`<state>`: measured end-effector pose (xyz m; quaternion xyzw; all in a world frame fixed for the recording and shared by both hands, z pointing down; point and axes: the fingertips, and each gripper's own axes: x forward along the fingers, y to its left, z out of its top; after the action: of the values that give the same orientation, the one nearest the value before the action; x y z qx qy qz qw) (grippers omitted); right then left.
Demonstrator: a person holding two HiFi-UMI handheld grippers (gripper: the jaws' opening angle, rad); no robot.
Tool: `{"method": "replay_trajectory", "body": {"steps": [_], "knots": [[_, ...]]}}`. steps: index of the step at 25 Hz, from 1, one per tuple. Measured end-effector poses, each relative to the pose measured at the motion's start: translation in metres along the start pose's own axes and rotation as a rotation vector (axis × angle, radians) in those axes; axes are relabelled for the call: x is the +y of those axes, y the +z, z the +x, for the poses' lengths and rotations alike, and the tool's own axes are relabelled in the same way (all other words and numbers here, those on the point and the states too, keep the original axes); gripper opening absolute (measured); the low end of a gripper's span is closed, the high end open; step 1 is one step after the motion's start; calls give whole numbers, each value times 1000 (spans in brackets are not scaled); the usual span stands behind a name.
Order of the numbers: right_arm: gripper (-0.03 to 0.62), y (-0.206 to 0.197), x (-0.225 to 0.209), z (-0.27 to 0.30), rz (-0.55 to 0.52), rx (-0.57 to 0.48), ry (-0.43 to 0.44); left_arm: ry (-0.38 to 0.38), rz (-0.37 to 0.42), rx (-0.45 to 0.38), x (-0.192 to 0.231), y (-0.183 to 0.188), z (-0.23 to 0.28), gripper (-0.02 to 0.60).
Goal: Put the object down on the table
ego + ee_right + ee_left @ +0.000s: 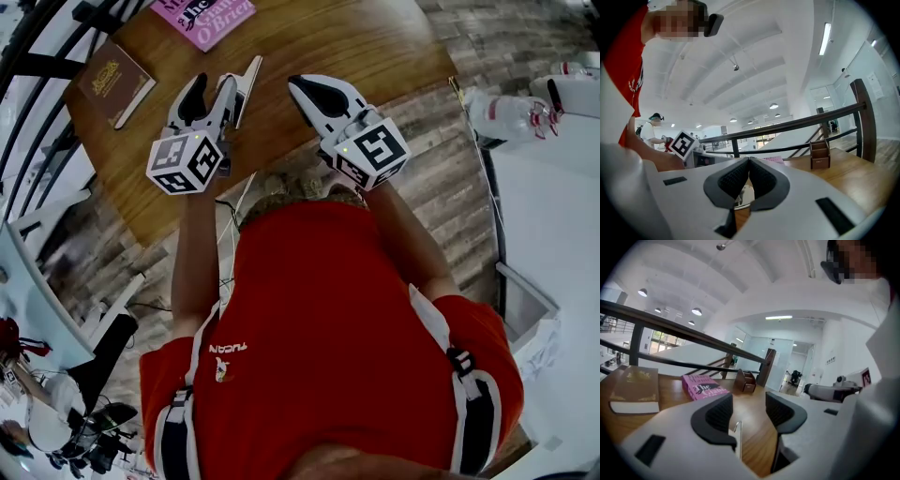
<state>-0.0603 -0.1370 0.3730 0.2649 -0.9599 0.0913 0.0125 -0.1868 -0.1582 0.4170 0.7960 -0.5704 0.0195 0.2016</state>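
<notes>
My left gripper (217,86) (749,411) hovers over the near part of the round wooden table (309,37), its jaws apart. A thin pale flat piece (736,439) (247,86) stands low in the gap, close to the left pad; I cannot tell whether it is a loose object or part of the gripper, and no pad visibly presses on it. To its right is my right gripper (302,86) (749,161), its black pads meeting with nothing visible between them. Each gripper appears in the other's view.
A pink book (202,19) (702,387) and a brown book (114,82) (635,390) lie on the far left of the table. A small wooden holder (745,380) (819,157) stands by the dark railing (670,329). A plastic bottle (506,114) lies on the white counter, right.
</notes>
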Motion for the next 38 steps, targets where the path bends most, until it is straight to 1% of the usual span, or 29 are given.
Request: {"method": "replay_trajectory", "body": {"steps": [4,7,11,13,19,25,28,38], "knots": [[25,12,12,-3,6,-34,29,-44,28,-113,-29,31,-26,161],[25,22,20,-6,11,-66,51,-62,58,-178,-45,47,-41,99],[25,37,30,-15,25,-109,75,-47,147,-225,-66,57,-58,26],[25,43,35,-21,19,-129,89,-49,178,-243,-76,60,-65,12],[25,53,49,-33,-7,-154,114,-77,172,-288,-96,63,-80,9],[25,55,55,-36,-60,-162,121,-91,150,-327,-100,68,-90,9],[25,55,57,-36,-80,-162,117,-90,143,-330,-99,68,-93,9],[25,48,62,-35,-81,-146,132,-95,128,-319,-98,61,-94,9]]}}
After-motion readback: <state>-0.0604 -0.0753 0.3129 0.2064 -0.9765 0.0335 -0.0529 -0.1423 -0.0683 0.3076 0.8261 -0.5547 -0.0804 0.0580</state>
